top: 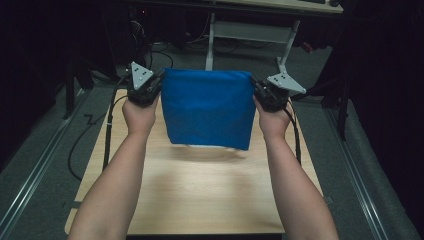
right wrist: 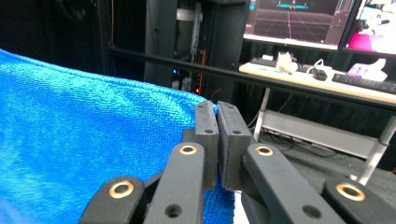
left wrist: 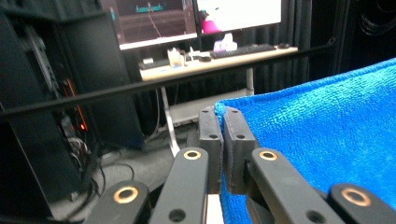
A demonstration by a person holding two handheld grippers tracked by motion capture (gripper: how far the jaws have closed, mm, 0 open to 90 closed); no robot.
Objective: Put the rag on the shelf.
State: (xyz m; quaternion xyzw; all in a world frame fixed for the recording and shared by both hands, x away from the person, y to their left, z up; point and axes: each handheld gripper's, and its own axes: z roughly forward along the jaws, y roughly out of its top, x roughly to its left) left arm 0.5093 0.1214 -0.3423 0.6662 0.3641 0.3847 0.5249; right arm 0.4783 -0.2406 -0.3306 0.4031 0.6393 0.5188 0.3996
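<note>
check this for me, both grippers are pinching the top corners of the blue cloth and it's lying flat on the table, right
Not quite. The left gripper and right gripper do each pinch a top corner of the blue cloth, but the cloth is not lying flat. The high view shows it held up, hanging above the table, with its shadow on the wood below.

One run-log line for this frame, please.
blue towel held off wooden table | left gripper shut on corner | right gripper shut on opposite corner
</note>
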